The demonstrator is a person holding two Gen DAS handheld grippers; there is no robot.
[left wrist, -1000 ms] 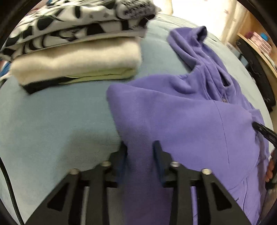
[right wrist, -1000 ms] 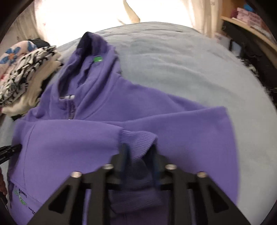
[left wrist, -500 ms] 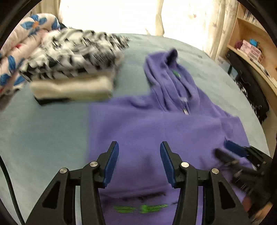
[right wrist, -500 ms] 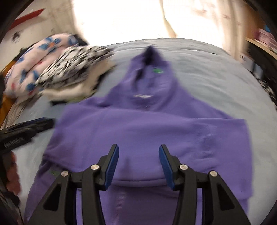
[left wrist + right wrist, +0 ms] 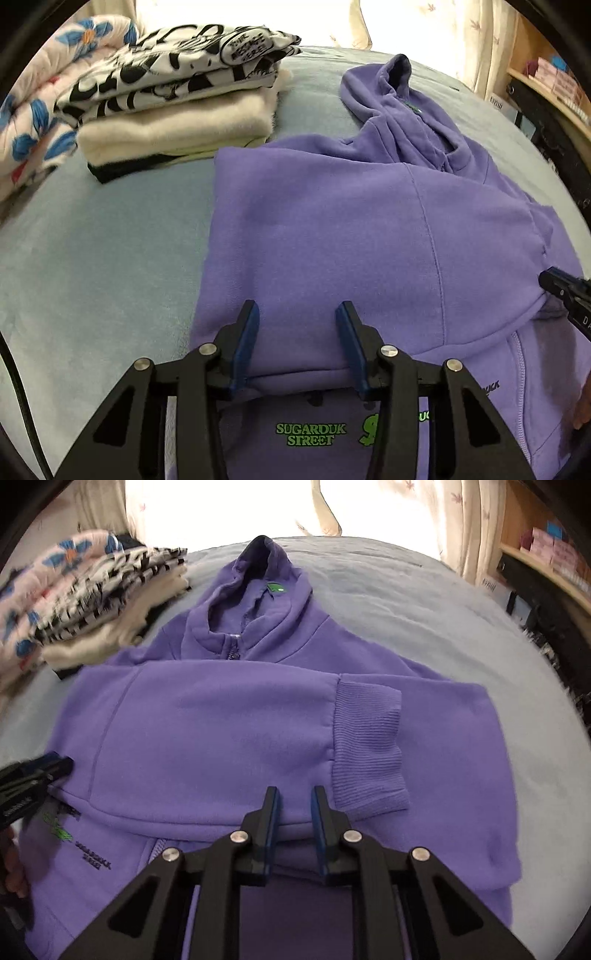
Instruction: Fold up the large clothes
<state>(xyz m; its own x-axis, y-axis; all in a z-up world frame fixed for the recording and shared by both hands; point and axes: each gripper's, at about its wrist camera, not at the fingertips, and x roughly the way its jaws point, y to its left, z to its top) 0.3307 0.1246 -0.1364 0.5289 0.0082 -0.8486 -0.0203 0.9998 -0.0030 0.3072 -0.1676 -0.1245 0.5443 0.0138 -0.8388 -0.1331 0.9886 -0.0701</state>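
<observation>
**Purple hoodie lying on a bed with both sleeves folded across it**

A purple hoodie lies front-up on a pale blue bed, its hood pointing away toward a bright window. Both sleeves are folded across the chest. The upper sleeve ends in a ribbed cuff that rests toward the right side of the body. Green lettering shows near the hem.

The left gripper hangs over the lower edge of the folded sleeve. Its blue-padded fingers stand apart, with cloth below them but none pinched between them.

The right gripper hangs over the same sleeve edge, just beside the cuff. Its jaws have just been closing and now stand a narrow gap apart. No cloth is caught between them.

In each view the other gripper's tip shows at the picture's edge, with part of a hand behind it.

A stack of folded clothes sits on the bed just beside the hoodie's left shoulder: black-and-white print on top, cream below. Behind it lies a floral quilt. A wooden shelf stands to the right.
</observation>
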